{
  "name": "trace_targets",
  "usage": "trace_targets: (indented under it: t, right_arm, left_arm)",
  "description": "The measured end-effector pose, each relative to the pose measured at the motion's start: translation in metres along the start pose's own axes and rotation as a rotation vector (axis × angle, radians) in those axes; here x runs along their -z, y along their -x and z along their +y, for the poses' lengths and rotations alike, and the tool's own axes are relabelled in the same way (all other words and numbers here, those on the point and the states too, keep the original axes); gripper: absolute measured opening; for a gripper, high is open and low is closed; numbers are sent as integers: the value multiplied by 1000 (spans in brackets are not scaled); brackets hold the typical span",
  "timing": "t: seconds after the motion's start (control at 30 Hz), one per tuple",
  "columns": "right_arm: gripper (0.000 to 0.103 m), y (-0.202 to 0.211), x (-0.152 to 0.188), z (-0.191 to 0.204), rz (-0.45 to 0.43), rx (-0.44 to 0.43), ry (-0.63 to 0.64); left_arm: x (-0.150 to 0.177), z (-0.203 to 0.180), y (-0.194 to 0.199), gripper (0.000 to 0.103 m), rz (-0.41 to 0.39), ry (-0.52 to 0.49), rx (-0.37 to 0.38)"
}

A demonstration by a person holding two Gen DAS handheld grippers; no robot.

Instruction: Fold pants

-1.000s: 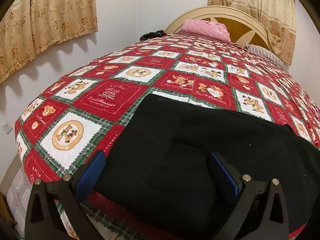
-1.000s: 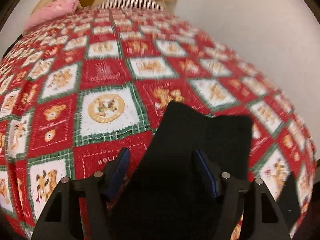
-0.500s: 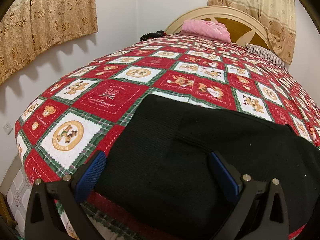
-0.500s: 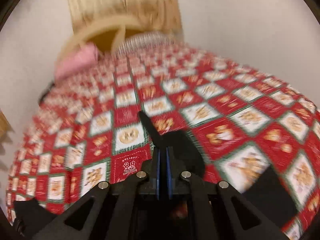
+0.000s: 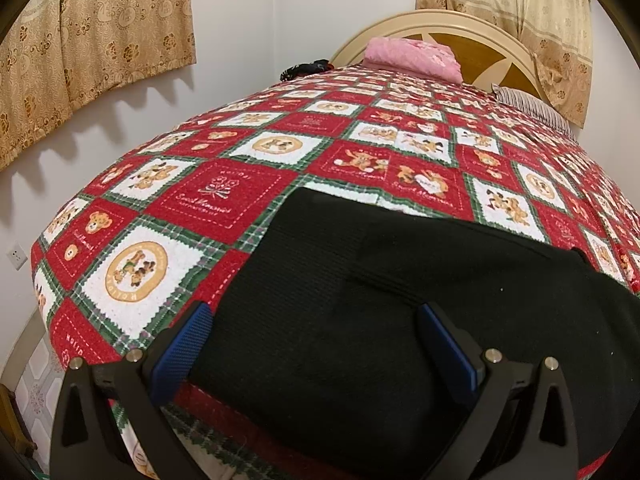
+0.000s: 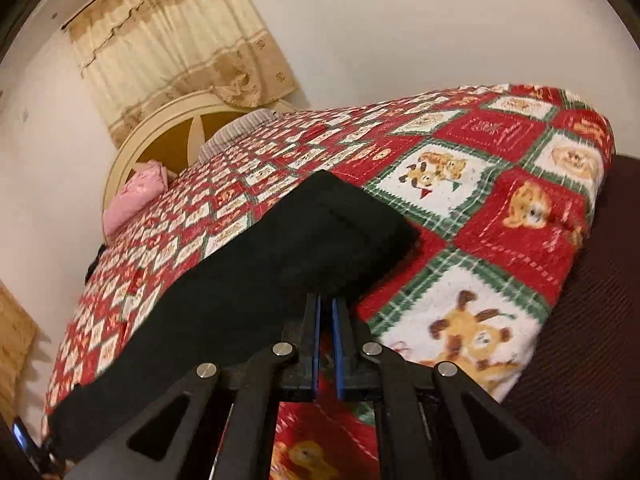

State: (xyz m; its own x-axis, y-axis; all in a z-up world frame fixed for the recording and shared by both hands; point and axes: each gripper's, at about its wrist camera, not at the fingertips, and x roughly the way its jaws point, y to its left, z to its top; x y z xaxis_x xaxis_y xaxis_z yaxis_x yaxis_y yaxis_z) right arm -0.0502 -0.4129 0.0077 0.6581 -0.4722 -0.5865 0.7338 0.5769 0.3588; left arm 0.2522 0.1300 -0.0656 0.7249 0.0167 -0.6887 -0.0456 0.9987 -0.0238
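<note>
Black pants [image 5: 400, 300] lie flat along the near edge of a bed covered by a red, white and green patchwork quilt [image 5: 224, 196]. My left gripper [image 5: 316, 344] is open, its blue-padded fingers astride the near edge of the pants, not gripping. In the right wrist view the pants [image 6: 256, 280] stretch from the left to a folded end near the bed's corner. My right gripper [image 6: 326, 308] is shut with its tips at the near edge of that end; whether it pinches cloth is hidden.
A pink pillow [image 5: 412, 56] and a striped pillow [image 5: 532, 108] lie by the rounded headboard [image 5: 452, 28]. Curtains [image 5: 92, 40] hang on the left wall. A dark object [image 5: 306, 69] sits at the far bed edge. The quilt's corner [image 6: 576, 184] drops off at right.
My right gripper closed from open to shut, then swung low toward the leg end of the pants by the bed's corner. My left gripper stayed put and open.
</note>
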Motion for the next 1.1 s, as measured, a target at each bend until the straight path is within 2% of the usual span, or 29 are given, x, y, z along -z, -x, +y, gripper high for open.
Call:
trace_targets:
  t: [0.07,0.1,0.17,0.27,0.33,0.43,0.5,0.57,0.6,0.67,0.77,0.8,0.87,0.9,0.97,1.03,1.1]
  right_arm:
    - [8,8,-8,-10,1,42,-41]
    - [8,18,-11,-13,-40,71,-57]
    - [8,28,-21,-12,-108,98,-29]
    - [9,26,-32,-4,-124,113,24]
    - [9,16,-38,6,-111,71,77]
    - [9,-11,-46,39,-101,66,256]
    - [9,-38,-53,58,-45,61,332]
    - [9,-72,-58,62,49,134,363]
    - [9,-85,-59,59,92,176,357]
    - [9,-101,-67,47,137,156,277]
    - [9,-106,-83,37,142,115,190]
    - [9,-106,-84,38,137,116,186]
    - [9,-85,-79,48,52,133,195]
    - [9,-64,-72,59,-24,124,223]
    - [9,-34,-57,85,-99,56,278]
    - [9,-19,-37,114,-108,-41,320]
    - [9,-13,-10,156,-41,-189,361]
  left_arm:
    - [0,0,-1,103,1,0,-4]
    - [0,0,-1,103,2,-1,-6]
    - [0,0,-2,103,4,-2,-12]
    - [0,-2,-2,103,7,-4,-22]
    - [0,-3,-2,103,6,-7,-28]
    - [0,-5,-1,103,7,-8,-34]
    - [0,-5,-1,103,7,-10,-39]
    - [0,-6,-1,103,5,-9,-42]
    - [0,-6,-1,103,5,-8,-44]
    - [1,-6,0,103,3,-6,-47]
    - [0,-6,0,103,10,-6,-50]
    - [-1,-7,0,103,17,-5,-50]
    - [-4,-5,3,103,39,-1,-50]
    - [-6,-4,7,103,54,7,-48]
    - [-6,2,18,103,37,37,-19]
    - [-8,9,30,103,13,74,34]
    - [-10,9,38,103,-9,70,80]
